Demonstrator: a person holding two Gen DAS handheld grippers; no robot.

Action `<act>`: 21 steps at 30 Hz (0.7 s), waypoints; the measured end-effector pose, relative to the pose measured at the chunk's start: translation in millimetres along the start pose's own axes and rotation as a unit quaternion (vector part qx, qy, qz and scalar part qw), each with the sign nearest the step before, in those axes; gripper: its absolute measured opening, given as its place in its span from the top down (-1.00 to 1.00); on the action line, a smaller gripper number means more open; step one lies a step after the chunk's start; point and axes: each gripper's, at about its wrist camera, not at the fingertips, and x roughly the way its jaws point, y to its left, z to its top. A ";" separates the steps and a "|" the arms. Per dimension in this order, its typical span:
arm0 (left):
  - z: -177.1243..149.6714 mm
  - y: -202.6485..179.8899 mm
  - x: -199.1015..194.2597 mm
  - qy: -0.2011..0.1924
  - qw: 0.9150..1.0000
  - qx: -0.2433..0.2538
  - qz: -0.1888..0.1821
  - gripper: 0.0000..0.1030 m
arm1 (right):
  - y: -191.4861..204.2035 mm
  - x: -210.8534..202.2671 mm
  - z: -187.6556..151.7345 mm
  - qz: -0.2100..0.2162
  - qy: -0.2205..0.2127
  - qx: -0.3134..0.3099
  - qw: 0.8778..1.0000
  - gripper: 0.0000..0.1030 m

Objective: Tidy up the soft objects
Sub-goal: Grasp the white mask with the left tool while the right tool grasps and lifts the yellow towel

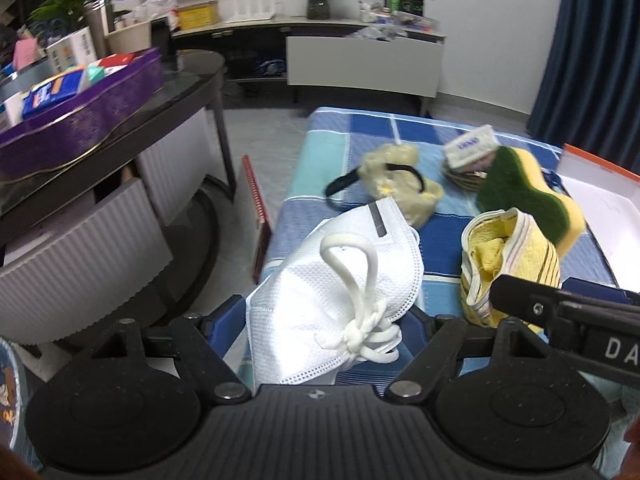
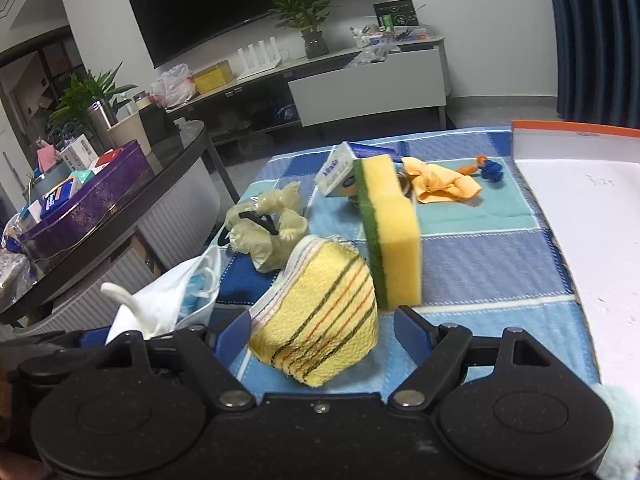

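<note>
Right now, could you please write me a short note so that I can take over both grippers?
Left gripper: closed on the white mask, holding it at the near left edge of the blue checked cover.
Right gripper: open, straddling the yellow striped cloth, no grip yet.
Loose on the cover: sponge, cream gloves, orange cloth, small carton.
Done: nothing visibly sorted; the visible part of the orange-rimmed white box holds nothing.
Left: everything.
</note>
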 end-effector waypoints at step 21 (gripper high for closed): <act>-1.5 -4.0 -20.6 -0.006 1.000 -0.025 -0.008 -0.57 | 4.5 -19.3 5.8 0.030 -0.010 -0.090 0.995 0.48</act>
